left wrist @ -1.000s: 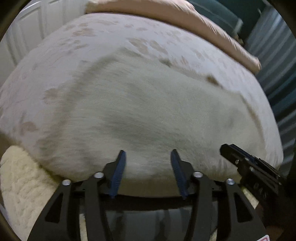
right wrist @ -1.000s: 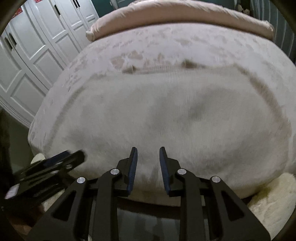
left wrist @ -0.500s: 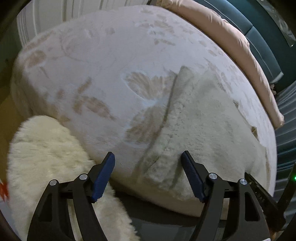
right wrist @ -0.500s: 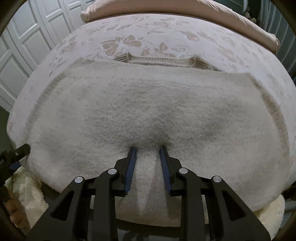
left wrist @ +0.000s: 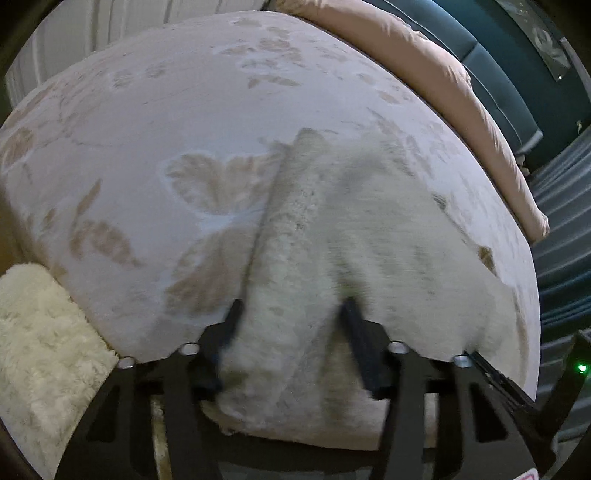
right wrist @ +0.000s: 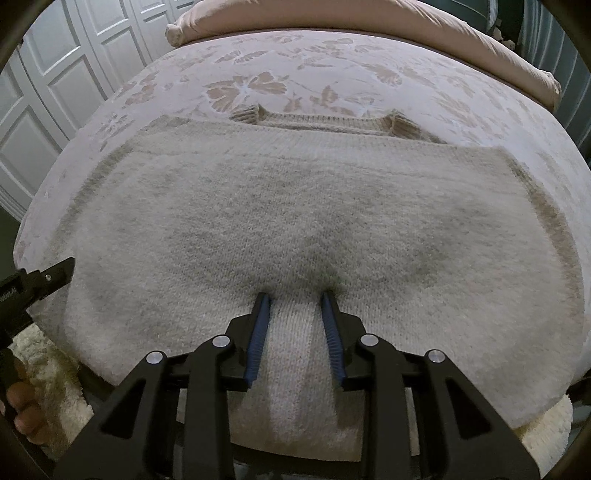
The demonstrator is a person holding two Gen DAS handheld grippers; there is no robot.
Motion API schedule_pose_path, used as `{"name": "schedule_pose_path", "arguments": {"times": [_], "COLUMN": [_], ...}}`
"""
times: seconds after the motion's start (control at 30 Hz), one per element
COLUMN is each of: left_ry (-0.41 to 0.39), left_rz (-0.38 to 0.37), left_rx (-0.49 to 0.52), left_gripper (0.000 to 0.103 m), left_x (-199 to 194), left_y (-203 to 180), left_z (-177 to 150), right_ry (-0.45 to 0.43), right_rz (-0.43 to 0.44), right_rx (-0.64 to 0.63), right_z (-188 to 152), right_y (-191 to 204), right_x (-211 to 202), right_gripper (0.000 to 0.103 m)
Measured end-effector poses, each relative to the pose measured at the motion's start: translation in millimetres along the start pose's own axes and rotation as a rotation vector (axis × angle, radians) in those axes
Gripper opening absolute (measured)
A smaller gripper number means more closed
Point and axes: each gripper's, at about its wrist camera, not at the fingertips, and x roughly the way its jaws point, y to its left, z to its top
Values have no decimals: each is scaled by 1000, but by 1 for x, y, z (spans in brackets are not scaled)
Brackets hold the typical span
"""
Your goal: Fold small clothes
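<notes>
1. The sweater (right wrist: 295, 206), a pale fuzzy knit, lies spread flat across the floral bedspread (right wrist: 258, 62), with its ribbed neckline at the far side and its hem at the near edge of the bed.

2. In the right wrist view, the right gripper (right wrist: 295, 306) has its jaws narrowed around a raised ridge of the knit at the hem. The blue pads (right wrist: 256, 332) press against both sides of that fold. It has the sweater pinched, though the jaws are not fully closed, because the fabric fills the gap.

3. In the left wrist view, the left gripper (left wrist: 291, 317) sits at the sweater's (left wrist: 369, 240) side edge, where the fabric is doubled into a long roll running away from the camera. That roll lies between the jaws, which stand moderately apart. The frame is motion-blurred, so I cannot tell whether the fingers (left wrist: 232, 321) are actually clamping the cloth or just straddling it.

4. The left gripper's black tip also shows at the left edge of the right view, just beside the sweater's corner.

5. A cream shaggy rug (left wrist: 44, 339) lies below the bed's near corner, a pink pillow (right wrist: 332, 18) runs along the far side, and white panelled doors (right wrist: 44, 92) stand to the left.
</notes>
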Motion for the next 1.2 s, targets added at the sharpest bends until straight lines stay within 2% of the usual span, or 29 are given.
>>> {"name": "schedule_pose_path", "arguments": {"times": [0.07, 0.13, 0.2, 0.27, 0.37, 0.4, 0.53, 0.7, 0.77, 0.87, 0.93, 1.0, 1.1, 1.17, 1.2], "left_ry": [-10, -18, -38, -64, -94, -100, -100, -15, 34, 81, 108, 127, 92, 47, 18], "left_rz": [-29, -35, -49, -81, -146, -159, -240, -311, -309, -225, -196, -229, -268, -268, -267], "left_rx": [23, 59, 101, 146, 239, 264, 397, 549, 606, 680, 666, 640, 649, 672, 677], "left_gripper": [27, 15, 13, 11, 10, 10, 10, 6, 6, 7, 7, 7, 16, 37, 42], "left_x": [-7, -12, -24, -37, -57, -61, -67, -41, -21, 17, 27, 24, -4, -28, -41], "left_y": [-8, -19, -36, -56, -103, -114, -182, -261, -286, -305, -302, -294, -284, -270, -261], "left_z": [3, 5, 8, 10, 8, 6, -13, -56, -77, -107, -115, -115, -113, -112, -112], "right_ry": [-4, -9, -24, -48, -81, -95, -147, -171, -175, -166, -168, -179, -195, -207, -213], "right_rz": [10, 22, 48, 122, 208, 221, 223, 192, 174, 169, 195, 209, 230, 257, 278], "right_rx": [3, 7, 20, 80, 184, 204, 277, 388, 428, 492, 527, 548, 548, 536, 531], "right_z": [0, -1, -2, -6, -17, -22, -45, -74, -84, -96, -102, -103, -97, -87, -84], "right_y": [-1, -2, -5, -15, -38, -46, -90, -140, -160, -182, -193, -201, -203, -199, -196], "right_x": [0, -1, -5, -14, -31, -37, -63, -83, -87, -86, -87, -89, -93, -96, -98], "right_gripper": [29, 29, 30, 40, 48, 48, 49, 50, 50, 51, 51, 51, 55, 58, 59]}}
